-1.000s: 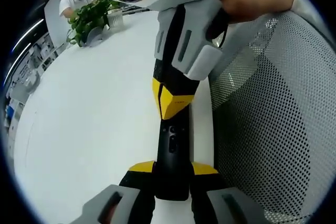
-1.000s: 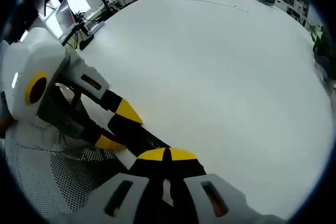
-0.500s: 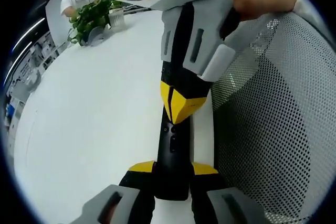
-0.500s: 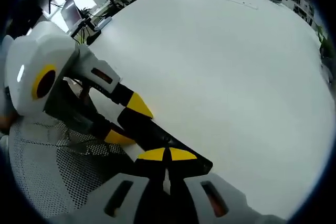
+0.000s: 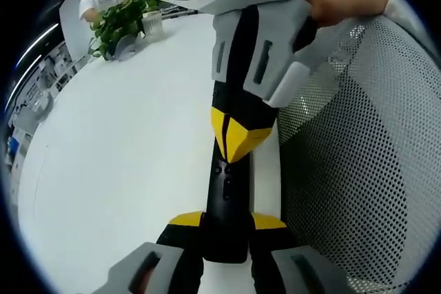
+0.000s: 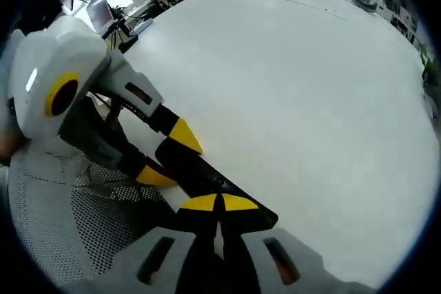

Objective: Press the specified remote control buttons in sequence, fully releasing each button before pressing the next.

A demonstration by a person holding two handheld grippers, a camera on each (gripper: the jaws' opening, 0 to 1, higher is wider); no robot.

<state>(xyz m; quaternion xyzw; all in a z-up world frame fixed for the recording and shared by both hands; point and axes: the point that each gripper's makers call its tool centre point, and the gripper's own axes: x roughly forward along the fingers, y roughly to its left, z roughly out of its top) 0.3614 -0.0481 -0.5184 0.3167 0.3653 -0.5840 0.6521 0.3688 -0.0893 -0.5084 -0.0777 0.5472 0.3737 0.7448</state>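
Nearest, we see the left gripper clamping the black remote control above the white table. Beyond, the right gripper, jaws pressed together, rests its yellow tips on the remote's buttons. Farther off stands a potted plant.

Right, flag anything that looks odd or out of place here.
Nothing looks damaged or spilled. The black remote is clamped in the left gripper over the white table edge, with the right gripper tips closed over its upper buttons. A mesh chair sits alongside.
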